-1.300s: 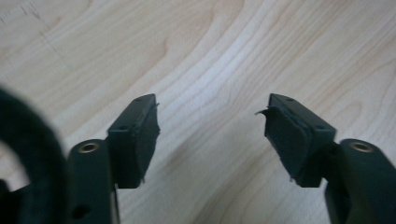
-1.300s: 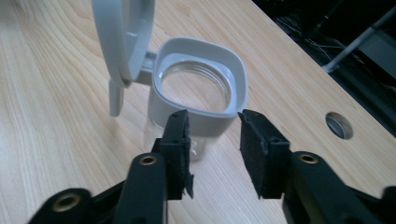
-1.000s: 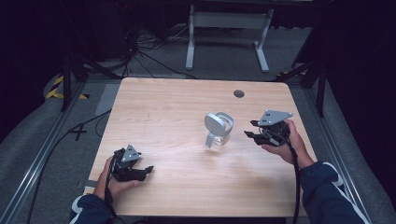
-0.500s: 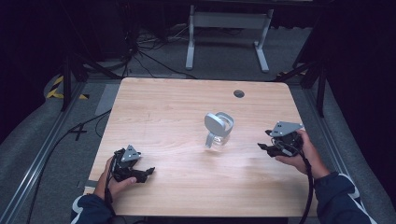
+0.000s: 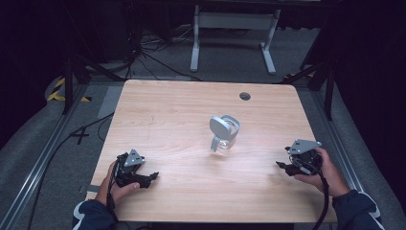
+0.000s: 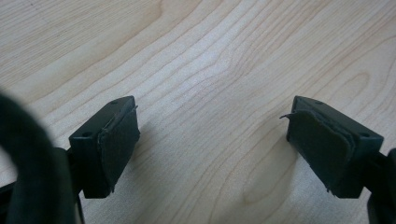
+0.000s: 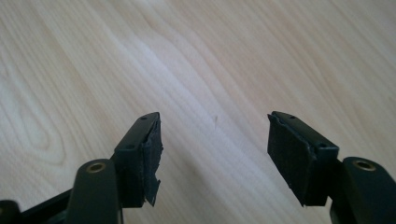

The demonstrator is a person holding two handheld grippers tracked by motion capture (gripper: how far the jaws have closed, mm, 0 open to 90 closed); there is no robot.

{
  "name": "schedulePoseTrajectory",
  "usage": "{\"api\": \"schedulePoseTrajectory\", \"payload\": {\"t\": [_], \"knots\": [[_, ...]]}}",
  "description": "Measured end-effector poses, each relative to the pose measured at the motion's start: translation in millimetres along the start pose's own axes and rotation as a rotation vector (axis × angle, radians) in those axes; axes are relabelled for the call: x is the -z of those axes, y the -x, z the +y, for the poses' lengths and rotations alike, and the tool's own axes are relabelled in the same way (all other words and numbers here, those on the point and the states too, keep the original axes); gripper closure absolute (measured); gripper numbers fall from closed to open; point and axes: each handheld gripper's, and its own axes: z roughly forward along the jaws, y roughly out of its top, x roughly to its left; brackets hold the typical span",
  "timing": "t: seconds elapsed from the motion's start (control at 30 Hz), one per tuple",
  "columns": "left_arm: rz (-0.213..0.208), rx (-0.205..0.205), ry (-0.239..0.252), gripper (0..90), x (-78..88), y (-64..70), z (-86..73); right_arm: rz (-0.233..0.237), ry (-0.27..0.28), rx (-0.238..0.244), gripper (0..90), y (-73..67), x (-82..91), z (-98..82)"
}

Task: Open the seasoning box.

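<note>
Glass jug [image 5: 224, 134] with a grey round lid stands upright near the middle of my pale wood-grained bench [image 5: 167, 115], well apart from both tongs. My left tongs [image 5: 143, 178] rest at the near left, jaws wide and empty, their black pads frayed. My right tongs [image 5: 283, 166] at the near right gape wide too, empty over bare wood.

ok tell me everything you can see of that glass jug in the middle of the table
The small clear glass jug stands upright near the middle of the light wooden table, slightly toward the right. A round grey lid is tipped up over its mouth, facing the camera, and a thin handle shows on its lower left. It looks empty, though that is hard to tell. Only the tabletop touches it; both claws are well clear of it.
</note>
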Motion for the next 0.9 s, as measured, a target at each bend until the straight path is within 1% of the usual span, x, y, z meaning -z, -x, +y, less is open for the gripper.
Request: {"api": "schedulePoseTrajectory", "payload": {"t": [0.03, 0.13, 0.2, 0.23, 0.27, 0.33, 0.4, 0.43, 0.47, 0.53, 0.63, 0.73, 0.77, 0.8, 0.83, 0.87, 0.9], "knots": [[0.0, 0.0, 0.001, 17.1, -0.1, 0.1, -0.1, 0.003, 0.001, -0.005, 35.5, -0.7, 0.1, -4.2], [-0.001, 0.0, 0.001, 17.1, 0.0, 0.3, -0.1, -0.007, 0.002, -0.022, 35.4, -2.3, 0.0, -17.6], [-0.004, 0.002, 0.001, 17.1, 0.0, 0.6, -0.2, 0.003, 0.008, -0.043, 35.4, -3.3, 1.0, -27.6], [-0.004, 0.002, 0.0, 17.1, 0.1, 0.6, -0.2, 0.002, 0.009, -0.05, 35.3, -3.6, 1.3, -32.0], [-0.004, 0.002, 0.0, 17.1, 0.1, 0.6, -0.2, 0.002, 0.009, -0.05, 35.3, -3.6, 1.3, -32.0], [-0.003, 0.002, 0.0, 17.1, 0.1, 0.6, -0.2, 0.002, 0.018, -0.07, 35.1, -3.9, 2.2, -43.0], [-0.002, 0.001, -0.009, 17.1, 0.8, 0.7, 0.1, 0.007, 0.031, -0.1, 33.8, -4.5, 3.1, -52.0], [-0.005, 0.014, 0.003, 17.1, -0.1, 1.5, -0.5, -0.008, 0.037, -0.116, 32.0, -5.1, 3.7, -57.6], [-0.005, 0.013, 0.001, 17.1, 0.1, 1.7, -0.5, -0.016, 0.039, -0.13, 31.2, -5.5, 4.4, -61.2], [-0.007, 0.015, 0.0, 17.1, 0.1, 1.9, -0.6, -0.01, 0.058, -0.165, 30.5, -5.7, 6.3, -70.3], [-0.006, 0.013, 0.001, 17.1, 0.1, 1.6, -0.5, -0.007, 0.07, -0.201, 29.7, -6.6, 8.6, -82.6], [-0.005, 0.013, 0.001, 17.1, 0.1, 1.6, -0.5, 0.019, 0.118, -0.263, 29.3, -4.2, 10.4, -96.6], [-0.005, 0.014, 0.001, 17.1, 0.0, 1.7, -0.5, 0.023, 0.13, -0.275, 28.7, -3.6, 10.6, -99.5], [-0.005, 0.014, 0.001, 17.1, 0.0, 1.7, -0.5, 0.036, 0.162, -0.303, 26.8, -2.0, 10.2, -106.9], [-0.005, 0.014, 0.001, 17.1, 0.1, 1.7, -0.5, 0.036, 0.162, -0.303, 26.8, -2.0, 10.2, -106.9], [-0.006, 0.014, 0.001, 17.1, 0.1, 1.7, -0.5, 0.061, 0.173, -0.331, 26.2, 0.2, 10.0, -111.0], [-0.006, 0.014, 0.001, 17.1, 0.1, 1.6, -0.5, 0.062, 0.173, -0.337, 26.1, 1.4, 10.6, -112.2]]}}
